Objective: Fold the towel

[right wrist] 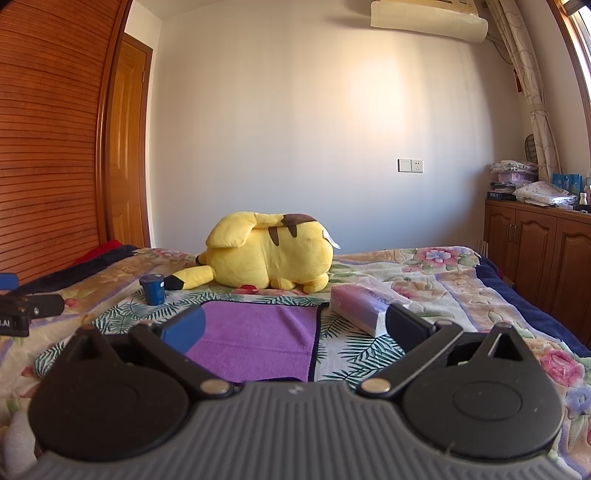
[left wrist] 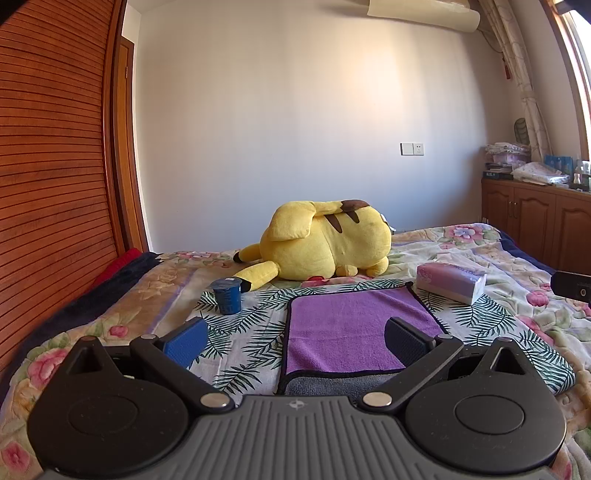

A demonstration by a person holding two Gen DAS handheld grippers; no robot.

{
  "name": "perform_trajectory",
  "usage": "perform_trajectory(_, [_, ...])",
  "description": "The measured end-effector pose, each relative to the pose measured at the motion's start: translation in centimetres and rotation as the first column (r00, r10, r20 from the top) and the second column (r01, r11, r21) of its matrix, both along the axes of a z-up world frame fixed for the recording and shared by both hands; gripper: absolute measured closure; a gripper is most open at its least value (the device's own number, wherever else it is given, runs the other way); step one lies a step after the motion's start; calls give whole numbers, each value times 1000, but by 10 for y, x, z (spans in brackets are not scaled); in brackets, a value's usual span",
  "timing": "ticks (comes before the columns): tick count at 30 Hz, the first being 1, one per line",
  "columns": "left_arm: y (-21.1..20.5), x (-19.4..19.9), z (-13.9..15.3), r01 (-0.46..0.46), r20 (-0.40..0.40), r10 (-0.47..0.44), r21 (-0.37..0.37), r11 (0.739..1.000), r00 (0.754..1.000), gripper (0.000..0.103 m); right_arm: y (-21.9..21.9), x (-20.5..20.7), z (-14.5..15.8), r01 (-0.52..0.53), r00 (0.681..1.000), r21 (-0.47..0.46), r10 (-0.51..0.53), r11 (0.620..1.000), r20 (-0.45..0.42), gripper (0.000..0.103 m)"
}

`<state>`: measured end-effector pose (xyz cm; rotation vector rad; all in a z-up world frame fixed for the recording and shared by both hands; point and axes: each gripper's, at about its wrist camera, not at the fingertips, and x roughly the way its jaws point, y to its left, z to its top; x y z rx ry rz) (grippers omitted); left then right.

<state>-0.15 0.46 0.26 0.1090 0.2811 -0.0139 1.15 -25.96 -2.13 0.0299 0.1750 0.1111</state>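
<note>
towel [left wrist: 351,325]: purple nubby cloth | plush toy [left wrist: 325,240]: yellow fuzzy | wardrobe [left wrist: 48,166]: ribbed wood

One purple towel [left wrist: 354,325], flat on the bed [left wrist: 517,280], grey underside showing at its near edge. One yellow plush toy [left wrist: 325,240] at the far side. One blue cup [left wrist: 227,295], far left of the towel. One tissue pack [left wrist: 450,282], far right of the towel. One leaf-print cloth [left wrist: 251,332] under the towel. Two grippers: left gripper [left wrist: 295,341] and right gripper [right wrist: 295,326], two fingers each, both spread wide. One wall switch-and-socket plate [left wrist: 412,148]. One air conditioner [left wrist: 424,13] top right. One wooden cabinet [left wrist: 535,218] on the right, three doors visible, possibly more cut off. Clutter on top too small to count.
</note>
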Motion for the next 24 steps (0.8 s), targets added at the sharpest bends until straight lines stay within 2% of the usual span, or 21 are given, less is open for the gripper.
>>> perform_trajectory(24, [-1, 1, -2, -1, -2, 1, -1, 1000, 1000, 16, 1, 0, -1, 0, 1000, -2, 0, 1000, -1, 0])
